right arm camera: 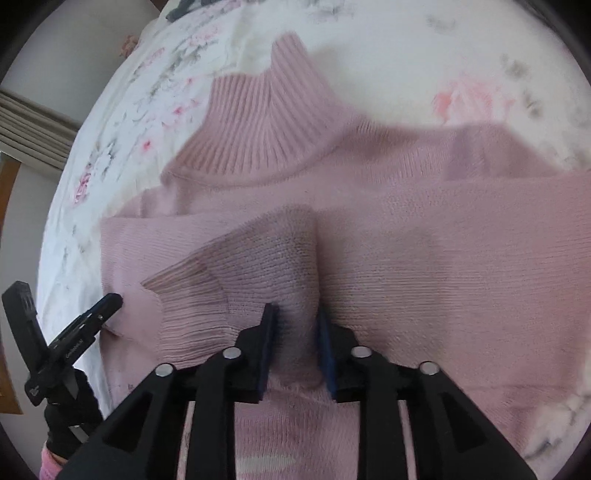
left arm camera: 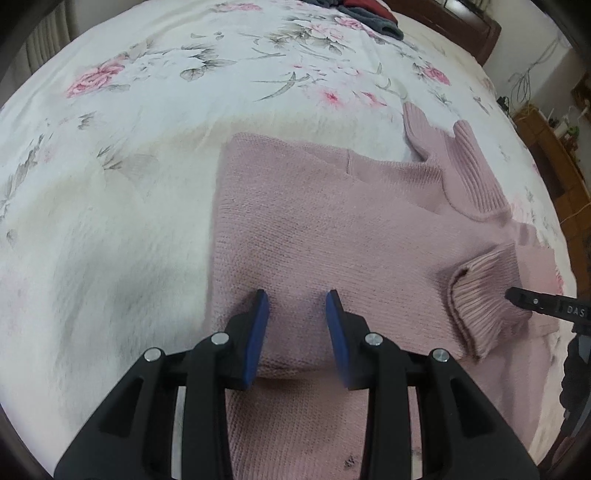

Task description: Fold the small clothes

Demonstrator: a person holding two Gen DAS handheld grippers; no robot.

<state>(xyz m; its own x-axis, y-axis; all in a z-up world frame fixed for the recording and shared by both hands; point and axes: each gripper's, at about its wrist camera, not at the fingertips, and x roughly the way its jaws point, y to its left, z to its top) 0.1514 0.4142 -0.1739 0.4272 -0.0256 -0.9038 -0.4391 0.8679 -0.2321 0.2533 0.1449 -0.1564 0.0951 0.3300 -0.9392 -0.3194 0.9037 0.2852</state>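
Note:
A pink knitted turtleneck sweater (left arm camera: 314,229) (right arm camera: 443,258) lies flat on a floral bedsheet (left arm camera: 147,110), its ribbed collar (left arm camera: 469,170) (right arm camera: 258,125) pointing away. My left gripper (left arm camera: 297,299) hovers open over the folded left part of the body, with nothing between the blue pads. In the right wrist view the left gripper (right arm camera: 66,291) stands wide open at the sweater's edge. My right gripper (right arm camera: 295,314) is shut on a bunched sleeve (right arm camera: 280,258), held above the sweater's body. The sleeve's ribbed cuff (left arm camera: 480,302) (right arm camera: 192,306) hangs off to the side.
Dark grey and red clothes (left arm camera: 369,14) lie at the far end of the bed, near a wooden bed frame (left arm camera: 461,18). Wooden furniture with cables (left arm camera: 546,147) stands to the right. A black-gloved hand (right arm camera: 70,417) holds the left gripper.

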